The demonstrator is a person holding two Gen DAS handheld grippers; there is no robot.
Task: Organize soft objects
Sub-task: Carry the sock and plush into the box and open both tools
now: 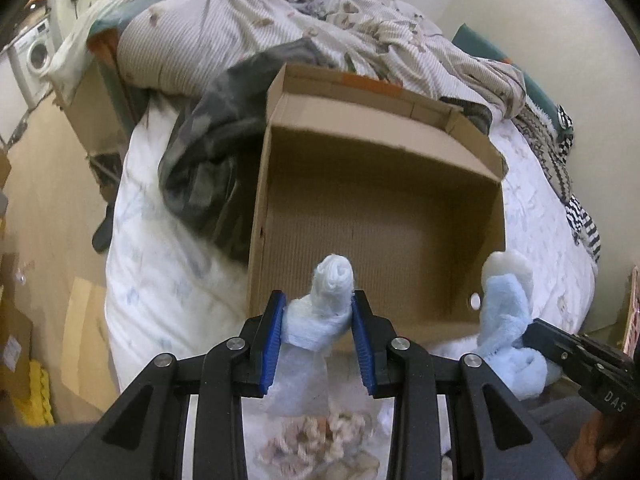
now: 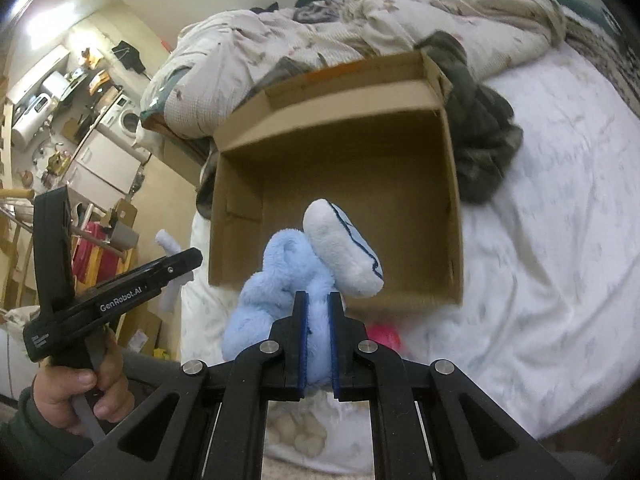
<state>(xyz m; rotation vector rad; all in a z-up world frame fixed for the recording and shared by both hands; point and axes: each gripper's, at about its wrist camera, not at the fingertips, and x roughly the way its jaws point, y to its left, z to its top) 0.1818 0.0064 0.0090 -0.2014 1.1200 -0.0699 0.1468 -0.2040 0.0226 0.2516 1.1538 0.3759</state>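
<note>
An open cardboard box (image 1: 400, 152) lies on the white bed, its inside bare; it also shows in the right wrist view (image 2: 450, 200). My left gripper (image 1: 319, 308) is shut on a rolled pale blue and white cloth (image 1: 332, 280), held just before the box's near edge. My right gripper (image 2: 317, 304) is shut on a light blue plush toy (image 2: 276, 280) with a white foot (image 2: 344, 248), also at the box's near edge. The plush shows at the right in the left wrist view (image 1: 504, 320), and the left gripper at the left in the right wrist view (image 2: 176, 264).
A dark grey garment (image 1: 200, 160) lies left of the box. A rumpled striped duvet (image 1: 240, 28) is piled behind it. A pink object (image 2: 384, 334) lies on the white sheet (image 2: 540, 240) near the box. Floor and cardboard lie left of the bed (image 1: 48, 200).
</note>
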